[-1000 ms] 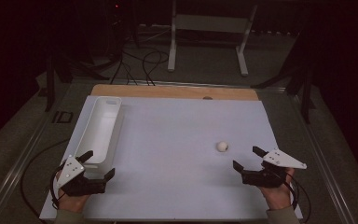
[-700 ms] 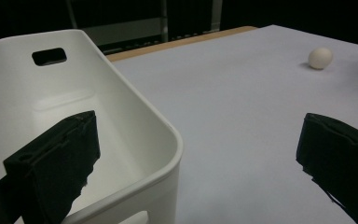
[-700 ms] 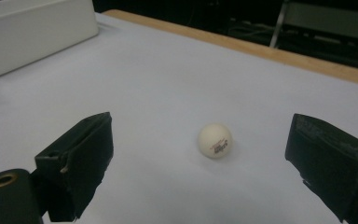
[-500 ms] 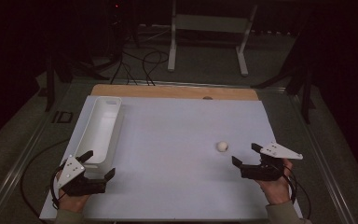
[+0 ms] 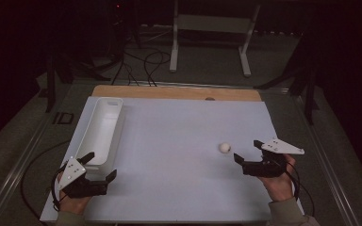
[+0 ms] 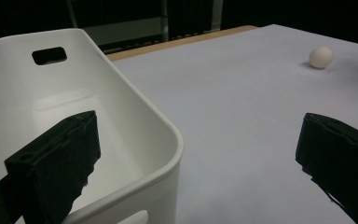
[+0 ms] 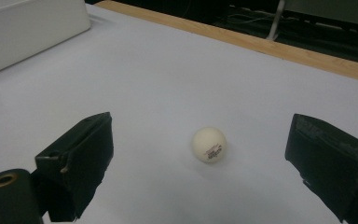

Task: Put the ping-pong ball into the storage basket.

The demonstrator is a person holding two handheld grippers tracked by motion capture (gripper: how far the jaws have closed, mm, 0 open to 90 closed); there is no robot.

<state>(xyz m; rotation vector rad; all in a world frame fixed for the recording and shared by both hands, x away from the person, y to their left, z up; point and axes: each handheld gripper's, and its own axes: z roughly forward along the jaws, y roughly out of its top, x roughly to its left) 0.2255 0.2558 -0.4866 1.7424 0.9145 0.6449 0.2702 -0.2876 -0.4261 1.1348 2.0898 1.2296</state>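
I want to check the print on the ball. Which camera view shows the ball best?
The right gripper view: the ball lies close, between the open jaws, with small red print visible. In the high view the ball is a small white dot near the right gripper. The left gripper view shows it far off, plain.

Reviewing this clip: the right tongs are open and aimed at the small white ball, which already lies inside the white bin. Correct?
Not quite. The ball lies on the white table surface, well apart from the bin, as the high view shows. The right tongs are indeed open and aimed at it.
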